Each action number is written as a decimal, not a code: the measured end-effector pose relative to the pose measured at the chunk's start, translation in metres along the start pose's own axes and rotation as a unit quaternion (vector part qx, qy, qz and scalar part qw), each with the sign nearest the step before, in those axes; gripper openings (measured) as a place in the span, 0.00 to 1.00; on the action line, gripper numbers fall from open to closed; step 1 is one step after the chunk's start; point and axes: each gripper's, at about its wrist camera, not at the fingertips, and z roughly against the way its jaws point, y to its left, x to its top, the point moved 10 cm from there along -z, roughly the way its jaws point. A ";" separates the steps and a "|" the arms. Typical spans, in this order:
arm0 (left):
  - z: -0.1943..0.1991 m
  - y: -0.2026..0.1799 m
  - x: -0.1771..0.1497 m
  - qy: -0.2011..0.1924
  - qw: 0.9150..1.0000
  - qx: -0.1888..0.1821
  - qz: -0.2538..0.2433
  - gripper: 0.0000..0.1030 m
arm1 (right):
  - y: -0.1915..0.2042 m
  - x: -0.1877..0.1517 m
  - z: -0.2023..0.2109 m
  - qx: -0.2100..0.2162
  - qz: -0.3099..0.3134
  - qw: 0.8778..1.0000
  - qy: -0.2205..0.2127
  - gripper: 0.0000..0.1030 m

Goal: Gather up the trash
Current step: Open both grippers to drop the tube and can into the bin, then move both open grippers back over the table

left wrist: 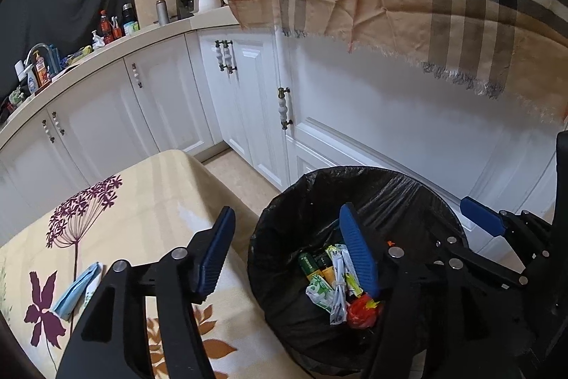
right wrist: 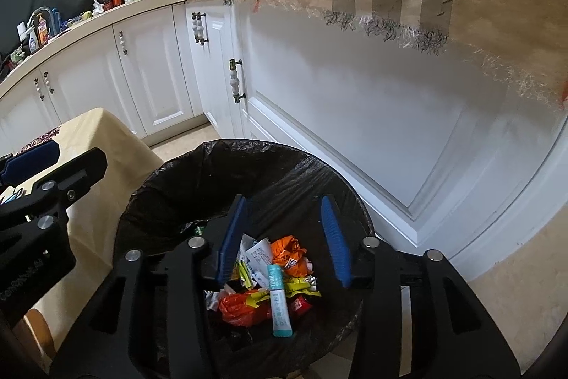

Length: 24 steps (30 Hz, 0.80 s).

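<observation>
Bin [right wrist: 170,187] right of the table [left wrist: 149,201], wrappers [right wrist: 262,276] in it, cabinets [left wrist: 355,102] behind.

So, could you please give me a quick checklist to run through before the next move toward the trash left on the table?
1. Right gripper open and empty above the trash bin: ok.
2. White and teal tube lies inside the bin among the wrappers: ok.
3. Left gripper open, nothing between its fingers: ok.
4. Light blue packet on the floral tablecloth, not yet collected: not ok.
5. More trash hidden behind the left gripper: cannot tell.
</observation>
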 end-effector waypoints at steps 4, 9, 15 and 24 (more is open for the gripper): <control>0.011 0.013 -0.002 -0.005 1.000 0.008 0.004 0.61 | 0.011 -0.001 0.008 0.009 0.003 1.000 -0.001 0.42; 0.026 0.042 -0.013 -0.007 0.999 0.029 0.014 0.63 | 0.036 -0.001 0.018 0.027 0.012 1.000 -0.002 0.42; 0.048 0.089 -0.034 -0.004 0.997 0.064 0.035 0.65 | 0.074 -0.001 0.031 0.056 0.029 0.998 -0.004 0.42; 0.083 0.173 -0.072 0.007 0.989 0.127 0.078 0.65 | 0.131 0.008 0.057 0.084 0.068 0.994 -0.017 0.43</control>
